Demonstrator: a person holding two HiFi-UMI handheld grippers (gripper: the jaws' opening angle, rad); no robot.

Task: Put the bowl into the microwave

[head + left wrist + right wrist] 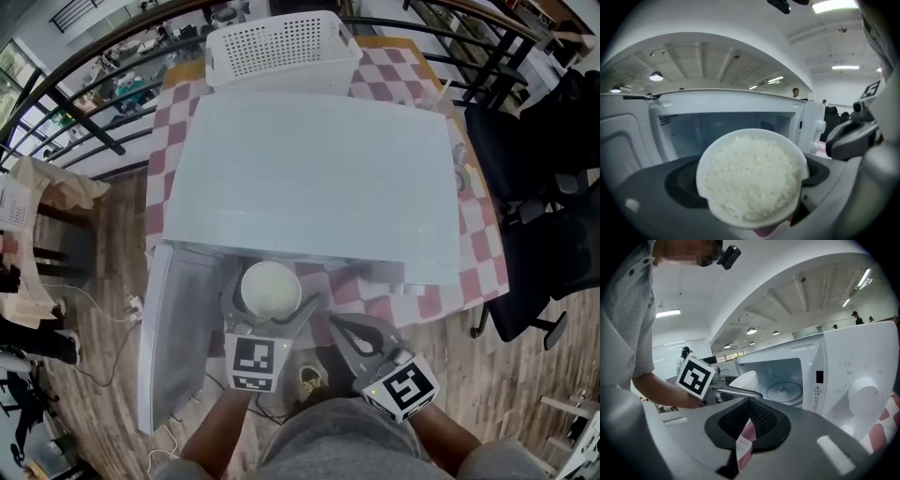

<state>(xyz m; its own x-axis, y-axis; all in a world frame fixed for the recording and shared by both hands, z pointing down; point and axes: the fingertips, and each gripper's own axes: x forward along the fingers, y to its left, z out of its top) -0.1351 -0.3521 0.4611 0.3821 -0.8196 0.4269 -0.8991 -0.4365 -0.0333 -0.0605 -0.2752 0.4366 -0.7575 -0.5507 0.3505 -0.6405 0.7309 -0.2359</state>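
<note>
Head view: microwave (309, 178) fills the centre, white top up, on a checked tablecloth (480, 246); white perforated basket (281, 47) behind it at 12 o'clock, black chair (544, 187) at 3 o'clock. Its door (173, 328) hangs open toward 8 o'clock. At 6 o'clock my left gripper (270, 302) has its jaws on either side of the bowl (270, 284), which sits just in front of the microwave's front edge. My right gripper (342, 330) is beside it at 5 o'clock, jaws drawn to a point. Left gripper view: bowl is heaped with white rice (752, 178) and is clamped between my jaws, dead centre; the open cavity (726, 126) lies beyond at 12 o'clock, and the right gripper shows at 3 o'clock. Right gripper view: my jaws are together with nothing between them, a sliver of checked cloth showing below through the slit. The bowl is at 11 o'clock at the cavity's mouth, off the floor; the turntable (784, 391) is bare at 1 o'clock, and the control dial (864, 389) is at 3 o'clock.
</note>
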